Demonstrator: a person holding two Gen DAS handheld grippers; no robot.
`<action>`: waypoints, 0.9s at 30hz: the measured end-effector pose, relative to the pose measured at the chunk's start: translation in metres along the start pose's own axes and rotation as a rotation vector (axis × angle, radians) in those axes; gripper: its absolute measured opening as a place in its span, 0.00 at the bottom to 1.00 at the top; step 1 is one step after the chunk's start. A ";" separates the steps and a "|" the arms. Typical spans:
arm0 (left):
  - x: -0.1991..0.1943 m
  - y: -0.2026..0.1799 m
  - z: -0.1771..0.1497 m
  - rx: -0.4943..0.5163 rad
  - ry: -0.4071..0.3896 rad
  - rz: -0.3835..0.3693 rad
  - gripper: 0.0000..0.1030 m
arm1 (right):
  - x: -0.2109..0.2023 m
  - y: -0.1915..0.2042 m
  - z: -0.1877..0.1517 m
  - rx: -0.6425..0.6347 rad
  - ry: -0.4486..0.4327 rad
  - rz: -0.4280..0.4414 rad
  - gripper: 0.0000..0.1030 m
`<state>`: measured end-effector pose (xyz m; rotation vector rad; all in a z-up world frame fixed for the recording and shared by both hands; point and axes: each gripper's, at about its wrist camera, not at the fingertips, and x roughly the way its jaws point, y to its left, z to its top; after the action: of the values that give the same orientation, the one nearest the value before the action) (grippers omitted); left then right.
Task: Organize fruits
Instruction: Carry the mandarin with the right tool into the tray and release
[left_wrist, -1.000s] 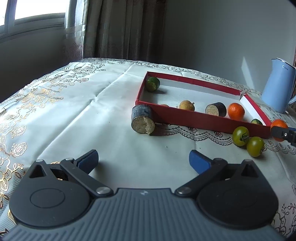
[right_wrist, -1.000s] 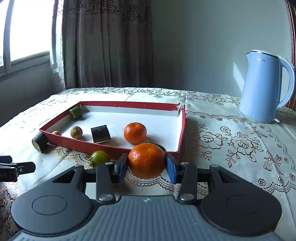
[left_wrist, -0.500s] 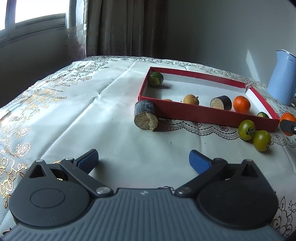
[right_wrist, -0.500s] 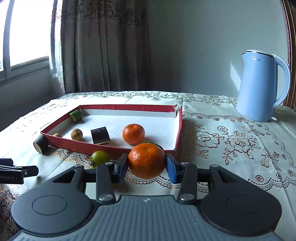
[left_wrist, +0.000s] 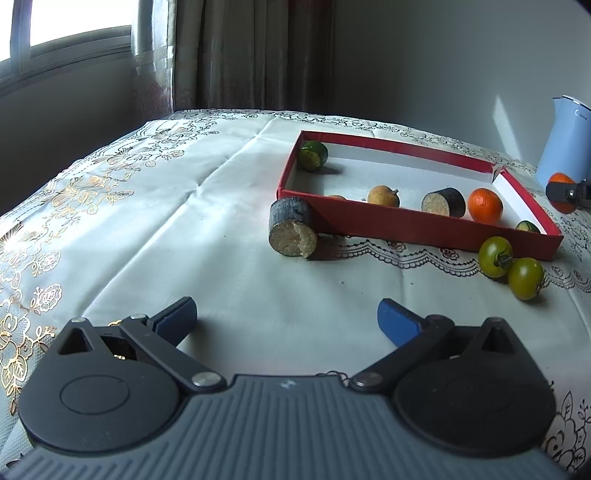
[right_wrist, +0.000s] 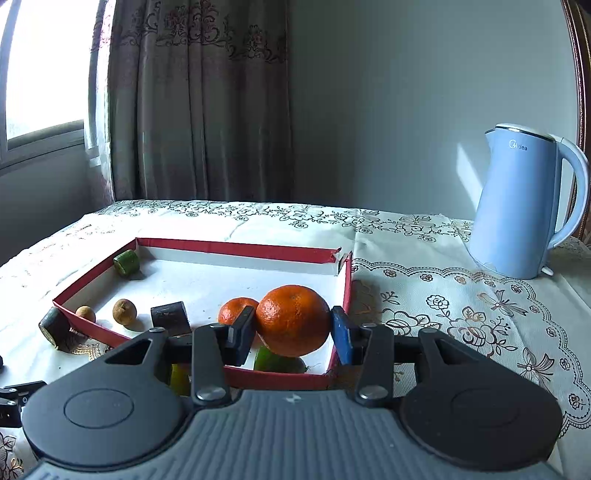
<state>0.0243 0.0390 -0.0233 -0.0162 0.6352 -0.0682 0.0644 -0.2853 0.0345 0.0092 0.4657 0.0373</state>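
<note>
My right gripper (right_wrist: 292, 334) is shut on an orange (right_wrist: 293, 319) and holds it above the near right corner of the red box (right_wrist: 236, 249). Inside the box lie a second orange (right_wrist: 233, 309), a dark cylinder piece (right_wrist: 170, 318), a brown longan (right_wrist: 124, 312), a green piece (right_wrist: 126, 261) and a green fruit (right_wrist: 279, 363) under the held orange. My left gripper (left_wrist: 286, 319) is open over bare cloth. Ahead of it a dark cylinder (left_wrist: 291, 231) lies against the box (left_wrist: 413, 225), and two green tomatoes (left_wrist: 511, 262) sit on the cloth.
A light blue kettle (right_wrist: 521, 205) stands on the table at the back right. An embroidered cloth (left_wrist: 147, 206) covers the table. A curtain and a window are behind. The right gripper with its orange (left_wrist: 561, 186) shows at the far right of the left wrist view.
My right gripper has carried the orange up and forward from in front of the box to over its near right corner. The left gripper has stayed in place.
</note>
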 end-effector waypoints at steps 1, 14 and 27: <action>0.000 0.000 0.000 -0.001 0.000 0.000 1.00 | 0.006 -0.002 0.002 0.009 0.009 0.005 0.42; 0.000 0.000 0.000 0.002 0.001 0.001 1.00 | 0.013 -0.025 0.000 0.096 -0.012 0.029 0.56; 0.000 0.000 0.000 0.005 0.005 0.009 1.00 | -0.013 -0.048 -0.052 0.048 0.119 -0.122 0.77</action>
<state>0.0246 0.0386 -0.0233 -0.0084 0.6396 -0.0609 0.0305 -0.3338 -0.0069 0.0253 0.5853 -0.0939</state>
